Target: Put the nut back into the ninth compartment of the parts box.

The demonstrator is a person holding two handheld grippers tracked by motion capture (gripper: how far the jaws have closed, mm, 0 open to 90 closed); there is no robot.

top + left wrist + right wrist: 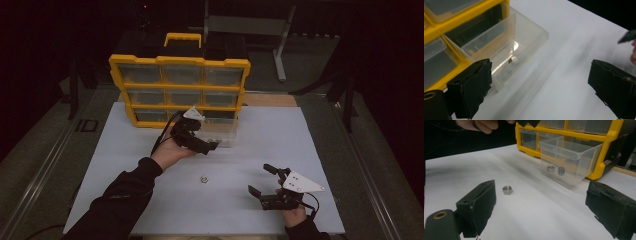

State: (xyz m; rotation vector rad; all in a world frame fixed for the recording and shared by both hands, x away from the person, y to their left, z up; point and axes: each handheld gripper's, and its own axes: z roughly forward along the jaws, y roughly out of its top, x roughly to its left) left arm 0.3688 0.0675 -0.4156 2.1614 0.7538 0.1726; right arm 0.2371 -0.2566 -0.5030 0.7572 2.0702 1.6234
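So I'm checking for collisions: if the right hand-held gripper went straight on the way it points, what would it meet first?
Probably the small silver hex nut lying loose on the white table, though it sits left of centre. Beyond it stands the pulled-out clear plastic drawer. Depth is hard to judge.

left gripper (pixel 212 145): jaws apart, raised | right gripper (pixel 262 180): jaws apart, apparently low
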